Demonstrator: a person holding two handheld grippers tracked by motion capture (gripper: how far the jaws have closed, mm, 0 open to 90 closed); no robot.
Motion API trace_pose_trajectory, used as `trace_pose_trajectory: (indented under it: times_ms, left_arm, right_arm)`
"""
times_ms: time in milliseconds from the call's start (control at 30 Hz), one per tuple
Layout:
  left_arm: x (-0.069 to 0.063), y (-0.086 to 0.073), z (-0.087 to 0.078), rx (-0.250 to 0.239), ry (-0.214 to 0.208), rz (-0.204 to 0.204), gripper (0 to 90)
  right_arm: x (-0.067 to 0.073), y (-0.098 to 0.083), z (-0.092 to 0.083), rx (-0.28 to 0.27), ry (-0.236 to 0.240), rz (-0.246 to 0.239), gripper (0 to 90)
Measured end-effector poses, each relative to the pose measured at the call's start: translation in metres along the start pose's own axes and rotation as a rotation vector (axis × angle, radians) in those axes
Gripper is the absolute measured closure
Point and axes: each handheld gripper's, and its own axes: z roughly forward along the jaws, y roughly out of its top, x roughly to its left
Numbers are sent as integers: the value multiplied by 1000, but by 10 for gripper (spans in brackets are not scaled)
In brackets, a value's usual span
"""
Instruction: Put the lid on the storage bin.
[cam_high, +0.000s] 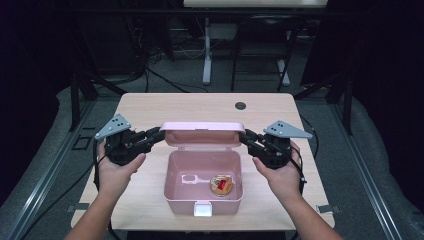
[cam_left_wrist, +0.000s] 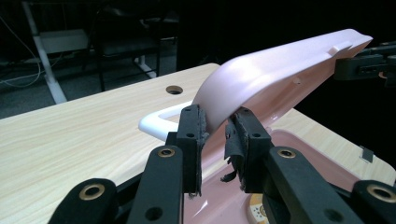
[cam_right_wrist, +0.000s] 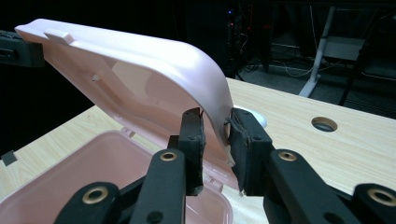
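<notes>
A pink plastic box (cam_high: 202, 202) stands in the middle of the table with its lid (cam_high: 202, 134) raised at the back. Inside lie a round clear case with something red and orange (cam_high: 221, 184) and a small white piece (cam_high: 190, 178). My left gripper (cam_high: 159, 134) is at the lid's left end. In the left gripper view the lid's corner (cam_left_wrist: 280, 70) sits between its parted jaws (cam_left_wrist: 217, 116). My right gripper (cam_high: 246, 136) is at the lid's right end. There the lid's rim (cam_right_wrist: 140, 70) lies against the right pad (cam_right_wrist: 240, 140), with a gap to the left pad, so this gripper (cam_right_wrist: 215, 119) is open.
A white latch (cam_high: 202, 209) hangs on the box front near the table's front edge. The white handle (cam_left_wrist: 156, 121) sticks out behind the lid. A round cable hole (cam_high: 240, 105) is in the tabletop (cam_high: 150, 107) at the back. Dark frames and table legs stand beyond.
</notes>
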Motion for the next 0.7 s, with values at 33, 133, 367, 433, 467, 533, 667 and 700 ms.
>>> trace_pose_trajectory:
  times_ms: [33,133,367,433,467,533,667,700]
  left_arm:
    - [-1,0,-1,-2,2,4,747]
    - [-4,-1,-3,7,2,15,742]
    - [-8,-8,-8,-2,-4,14,740]
    - [-9,-9,-9,2,-7,17,738]
    - [-9,-10,-10,1,-9,18,738]
    - [-10,-12,-12,3,-14,17,738]
    - [-12,-16,-14,6,-17,21,737]
    - [-13,-17,-15,2,-16,20,737]
  right_arm:
    - [1,-1,-1,0,0,-2,740]
    - [2,-2,-4,2,10,1,739]
    - [4,-7,-10,-4,29,6,737]
    - [5,-8,-12,-2,31,5,737]
    - [5,-9,-12,-1,34,5,737]
    - [6,-10,-15,-2,39,5,738]
    - [8,-13,-19,-5,49,6,738]
    - [8,-14,-20,-3,51,9,738]
